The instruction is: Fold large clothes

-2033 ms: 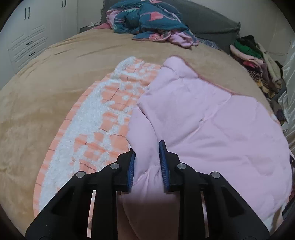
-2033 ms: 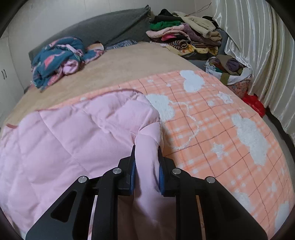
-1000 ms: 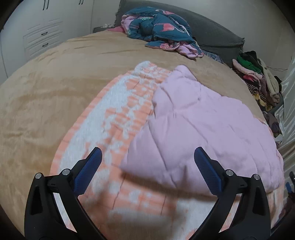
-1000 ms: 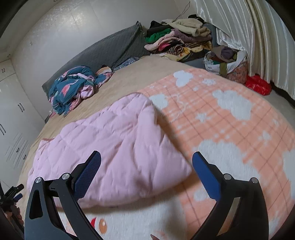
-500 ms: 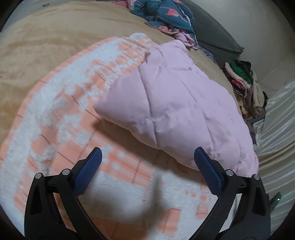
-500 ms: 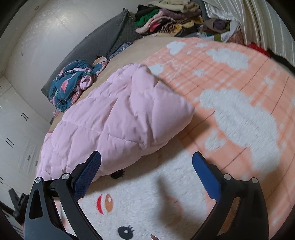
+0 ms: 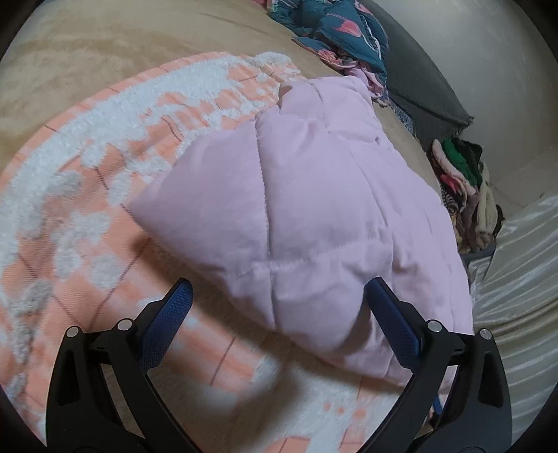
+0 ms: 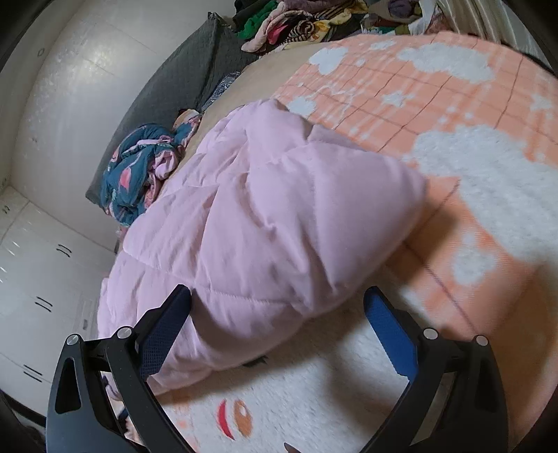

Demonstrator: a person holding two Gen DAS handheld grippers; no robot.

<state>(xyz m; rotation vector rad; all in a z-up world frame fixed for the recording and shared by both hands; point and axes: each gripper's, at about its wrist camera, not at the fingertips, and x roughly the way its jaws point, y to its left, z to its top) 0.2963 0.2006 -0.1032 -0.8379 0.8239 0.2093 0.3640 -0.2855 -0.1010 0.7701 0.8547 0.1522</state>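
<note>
A pink quilted padded garment point(image 7: 307, 209) lies folded on an orange and white plush blanket point(image 7: 87, 181) spread over the bed. It also shows in the right wrist view point(image 8: 265, 223), on the same blanket point(image 8: 470, 146). My left gripper point(image 7: 279, 313) is open and empty, its jaws wide apart just in front of the garment's near folded edge. My right gripper point(image 8: 279, 317) is open and empty, level with the garment's near edge, its left finger point(image 8: 164, 327) overlapping the pink fabric in view.
A tan bedspread point(image 7: 87, 45) covers the bed. A crumpled blue and pink cloth point(image 7: 334, 28) and a grey pillow point(image 7: 425, 90) lie at the head. A pile of clothes point(image 7: 464, 195) sits beyond the bed. White cupboards point(image 8: 38, 285) stand at the left.
Two seconds ago both grippers were shut on the pink garment's edge. They let go, opened wide, and both views have since swung closer to the folded garment.
</note>
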